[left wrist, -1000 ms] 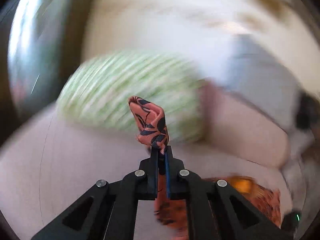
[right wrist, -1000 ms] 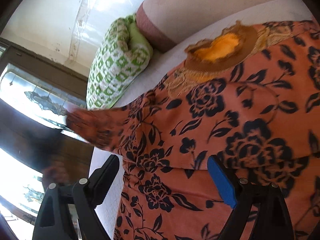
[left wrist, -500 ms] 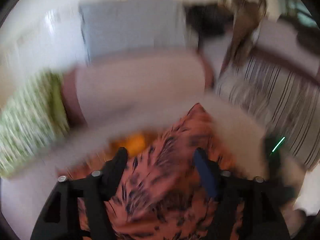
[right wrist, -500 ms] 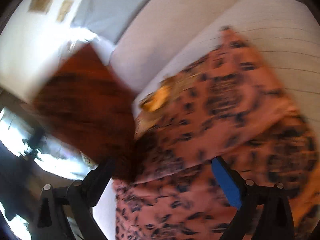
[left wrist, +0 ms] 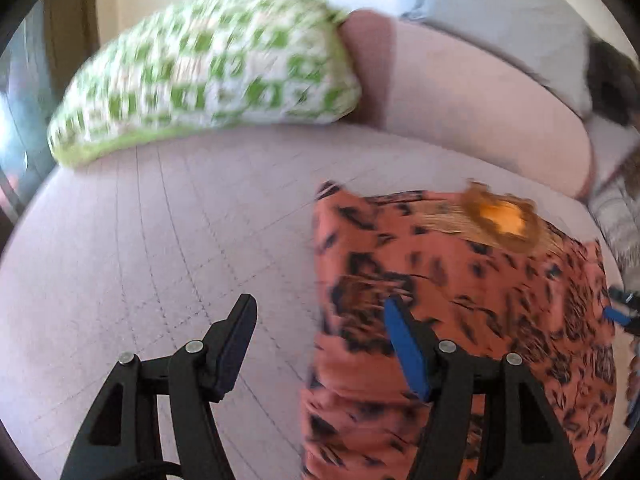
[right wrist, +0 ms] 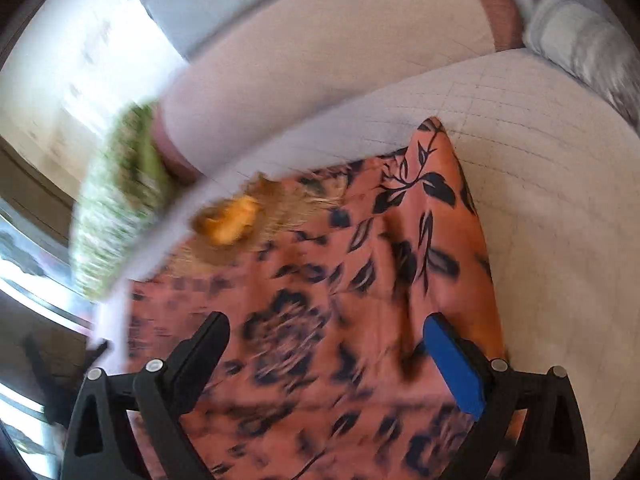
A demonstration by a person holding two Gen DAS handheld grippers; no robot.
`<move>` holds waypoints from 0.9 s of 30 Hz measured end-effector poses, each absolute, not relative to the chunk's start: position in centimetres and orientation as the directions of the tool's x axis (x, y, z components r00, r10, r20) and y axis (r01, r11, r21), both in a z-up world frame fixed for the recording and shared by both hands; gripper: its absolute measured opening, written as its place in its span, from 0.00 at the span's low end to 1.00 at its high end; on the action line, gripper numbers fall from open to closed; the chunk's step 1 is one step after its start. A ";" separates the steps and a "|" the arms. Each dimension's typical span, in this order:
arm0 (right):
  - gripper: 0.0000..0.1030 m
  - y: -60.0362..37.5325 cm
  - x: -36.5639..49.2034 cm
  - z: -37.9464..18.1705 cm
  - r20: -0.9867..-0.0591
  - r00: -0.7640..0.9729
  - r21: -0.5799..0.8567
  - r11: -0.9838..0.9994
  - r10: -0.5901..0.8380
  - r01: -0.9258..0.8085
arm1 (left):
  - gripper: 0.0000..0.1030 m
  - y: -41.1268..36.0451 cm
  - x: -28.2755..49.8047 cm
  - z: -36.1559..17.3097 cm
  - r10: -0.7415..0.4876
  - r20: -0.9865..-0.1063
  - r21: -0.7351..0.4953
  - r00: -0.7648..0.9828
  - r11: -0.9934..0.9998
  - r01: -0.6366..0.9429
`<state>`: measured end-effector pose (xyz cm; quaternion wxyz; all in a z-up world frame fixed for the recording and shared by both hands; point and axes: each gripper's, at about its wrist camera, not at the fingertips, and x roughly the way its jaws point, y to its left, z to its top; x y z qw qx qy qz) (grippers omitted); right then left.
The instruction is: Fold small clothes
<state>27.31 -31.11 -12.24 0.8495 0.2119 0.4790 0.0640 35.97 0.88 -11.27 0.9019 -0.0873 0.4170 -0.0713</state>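
An orange garment with black flowers [left wrist: 460, 280] lies flat on the quilted white bed [left wrist: 160, 240], its yellow neckline [left wrist: 500, 216] at the far end. My left gripper [left wrist: 320, 316] hovers over the garment's left edge. Its jaws are closing but still apart; the cloth's edge lies under the gap and the pads do not press on it. In the right wrist view the garment [right wrist: 320, 280] fills the middle, with a pointed fold [right wrist: 432, 148] at its far right. My right gripper [right wrist: 324, 328] stands open above the cloth, holding nothing. Its blue pad [left wrist: 616, 314] shows at the left view's right edge.
A green-and-white checked pillow [left wrist: 208, 76] lies at the bed's far left, next to a long pale pink bolster [left wrist: 460, 92]. Grey cushions [right wrist: 580, 40] sit at the far right. Bare quilt [right wrist: 540, 160] stretches to the right of the garment.
My left gripper was shut on a tip of the orange cloth, then let it go, opened and dropped to the garment's left edge. The right gripper stayed open and slid across the garment.
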 end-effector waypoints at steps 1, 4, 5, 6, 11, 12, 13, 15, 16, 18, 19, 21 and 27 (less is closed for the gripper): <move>0.86 -30.7 28.5 -13.4 -0.829 0.482 0.377 0.920 0.284 0.106 | 0.65 1.3 36.9 -12.1 -0.209 -0.762 -0.228 0.613 0.972 0.049; 0.56 -29.0 29.5 -14.5 -0.888 0.430 0.206 0.977 0.161 0.061 | 0.26 0.9 38.8 -14.5 -0.296 -0.794 -0.302 0.532 0.950 0.078; 0.41 -28.7 29.4 -14.0 -0.887 0.436 0.190 0.981 0.156 0.037 | 0.13 0.9 39.0 -14.8 -0.315 -0.791 -0.320 0.524 0.944 0.085; 0.15 -28.7 29.4 -13.3 -0.881 0.445 0.192 0.981 0.159 0.029 | 0.09 0.7 39.0 -14.5 -0.330 -0.778 -0.333 0.535 0.938 0.094; 0.17 -28.7 28.8 -10.7 -0.818 0.573 0.099 0.994 0.050 0.055 | 0.08 0.4 35.9 -12.3 -0.249 -0.683 -0.277 0.686 0.958 0.072; 0.23 -28.7 28.9 -11.5 -0.828 0.560 0.091 0.994 0.038 0.067 | 0.08 0.3 36.2 -13.4 -0.235 -0.711 -0.267 0.663 0.962 0.055; 0.40 -28.9 29.6 -13.5 -0.872 0.488 0.074 0.995 0.031 0.069 | 0.16 0.2 36.7 -14.8 -0.232 -0.752 -0.256 0.617 0.965 0.050; 0.51 -30.1 29.4 -13.6 -0.858 0.505 0.153 0.984 0.088 0.089 | 0.25 0.8 36.0 -14.6 -0.215 -0.732 -0.242 0.646 0.969 0.048; 0.64 -30.7 29.0 -13.1 -0.844 0.523 0.195 0.976 0.116 0.098 | 0.25 0.9 35.7 -13.9 -0.204 -0.726 -0.223 0.657 0.973 0.056; 0.73 -31.7 28.4 -11.5 -0.805 0.574 0.263 0.958 0.152 0.115 | 0.35 1.3 35.7 -12.5 -0.219 -0.708 -0.234 0.671 0.970 0.069; 0.74 -31.8 28.5 -11.0 -0.793 0.586 0.280 0.954 0.167 0.107 | 0.50 1.4 35.8 -12.0 -0.223 -0.700 -0.238 0.679 0.969 0.072; 0.74 -31.7 29.9 -10.6 -0.790 0.574 0.309 0.948 0.214 0.073 | 0.62 1.1 36.7 -11.0 -0.205 -0.677 -0.218 0.707 0.973 0.073; 0.17 -30.1 32.4 -13.1 -0.860 0.478 0.218 0.976 0.181 0.024 | 0.07 -0.1 41.5 -13.4 -0.282 -0.766 -0.281 0.578 0.955 0.093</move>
